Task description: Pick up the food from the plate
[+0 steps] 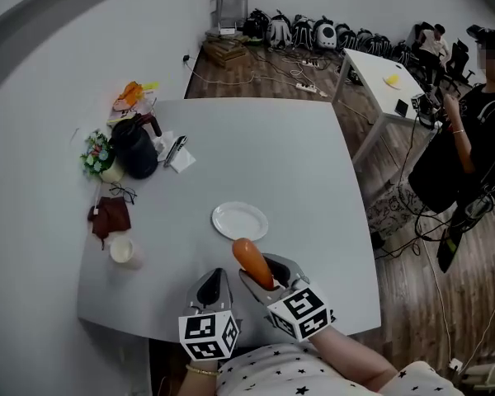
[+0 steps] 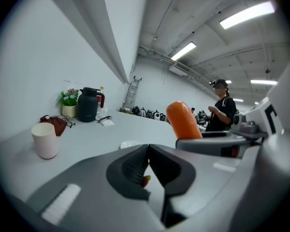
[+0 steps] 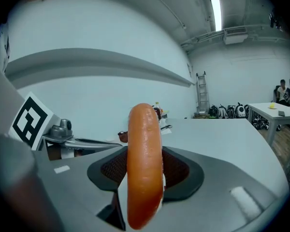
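An orange sausage (image 1: 252, 261) stands clamped between the jaws of my right gripper (image 1: 264, 279), lifted off the table just in front of the white plate (image 1: 240, 220). The plate is bare. In the right gripper view the sausage (image 3: 144, 163) runs upright across the pads, which press on both its sides. My left gripper (image 1: 214, 285) hovers close beside the right one, at its left, with its jaws together and nothing between them (image 2: 146, 170). From the left gripper view the sausage (image 2: 183, 120) rises at the right, above the right gripper's body.
At the table's left side stand a white cup (image 1: 122, 251), a dark red cloth with glasses (image 1: 110, 215), a black kettle (image 1: 137, 148) and a small flower pot (image 1: 98, 157). A person (image 1: 466, 143) stands at the right by a second white table (image 1: 385, 85). Cables run over the wooden floor.
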